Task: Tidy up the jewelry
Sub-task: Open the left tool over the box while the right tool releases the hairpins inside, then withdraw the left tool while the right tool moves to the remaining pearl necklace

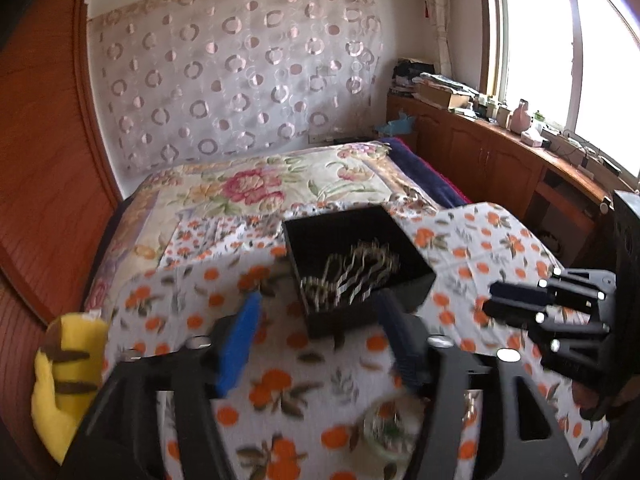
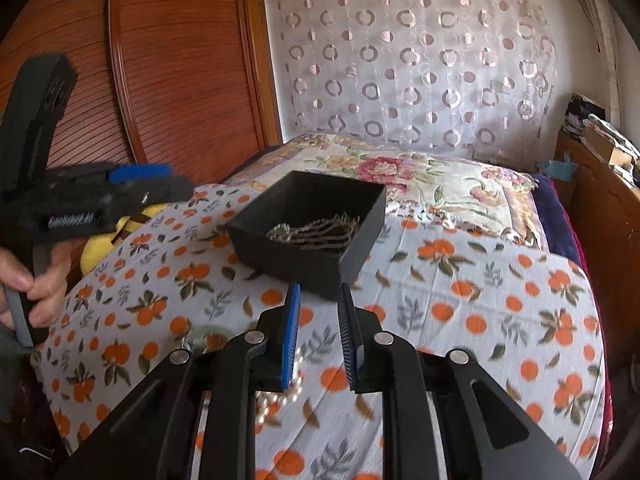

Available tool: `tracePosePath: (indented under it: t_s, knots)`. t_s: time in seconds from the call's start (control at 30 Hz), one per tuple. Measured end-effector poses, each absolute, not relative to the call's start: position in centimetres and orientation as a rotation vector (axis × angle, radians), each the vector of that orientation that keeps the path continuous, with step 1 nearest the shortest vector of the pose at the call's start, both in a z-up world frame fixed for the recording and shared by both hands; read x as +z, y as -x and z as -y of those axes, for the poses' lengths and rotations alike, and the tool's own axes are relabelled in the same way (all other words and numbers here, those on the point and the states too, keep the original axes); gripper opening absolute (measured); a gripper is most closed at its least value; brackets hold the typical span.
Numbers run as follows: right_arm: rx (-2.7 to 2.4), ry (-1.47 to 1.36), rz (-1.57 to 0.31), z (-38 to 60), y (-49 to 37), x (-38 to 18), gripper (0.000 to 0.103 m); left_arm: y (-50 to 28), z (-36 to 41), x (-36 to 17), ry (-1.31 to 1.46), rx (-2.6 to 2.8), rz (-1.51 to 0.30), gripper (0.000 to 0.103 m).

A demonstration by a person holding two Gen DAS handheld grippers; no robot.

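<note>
A black open box (image 1: 360,264) (image 2: 308,232) sits on the orange-print cloth, with silver chains (image 1: 352,276) (image 2: 316,230) lying inside. My left gripper (image 1: 316,320) is open and empty, hovering just in front of the box. My right gripper (image 2: 318,312) is open and empty, near the box's front corner. A pale green bangle (image 1: 390,428) (image 2: 208,338) and a pearl strand (image 2: 280,396) lie on the cloth below the grippers. The right gripper shows in the left wrist view (image 1: 516,300); the left one shows in the right wrist view (image 2: 132,184).
The cloth (image 2: 480,320) covers a bed with a floral quilt (image 1: 260,184). A yellow plush toy (image 1: 64,380) lies at the left edge. A wooden wardrobe (image 2: 180,60) stands left, and a cluttered wooden cabinet (image 1: 500,152) under the window stands right.
</note>
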State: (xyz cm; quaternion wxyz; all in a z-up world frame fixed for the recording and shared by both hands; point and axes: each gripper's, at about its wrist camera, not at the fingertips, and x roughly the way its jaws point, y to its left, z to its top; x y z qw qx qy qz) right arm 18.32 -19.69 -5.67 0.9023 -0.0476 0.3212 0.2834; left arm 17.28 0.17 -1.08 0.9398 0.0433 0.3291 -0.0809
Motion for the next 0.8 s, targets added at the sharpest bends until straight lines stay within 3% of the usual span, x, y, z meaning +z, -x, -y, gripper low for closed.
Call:
tracePosePath:
  t_s: [0.17,0.8]
  knots:
    - [0.569,0.111,-0.677,19.6,-17.1,-6.4,0.022,-14.8,-1.0,-2.4,-0.07,-0.142,-0.662,0.087]
    - [0.653,0.205,-0.817,16.4,-15.6,-9.6,0.025,-8.2,-2.4,-6.8,-0.028,-0.159,-0.738,0.087]
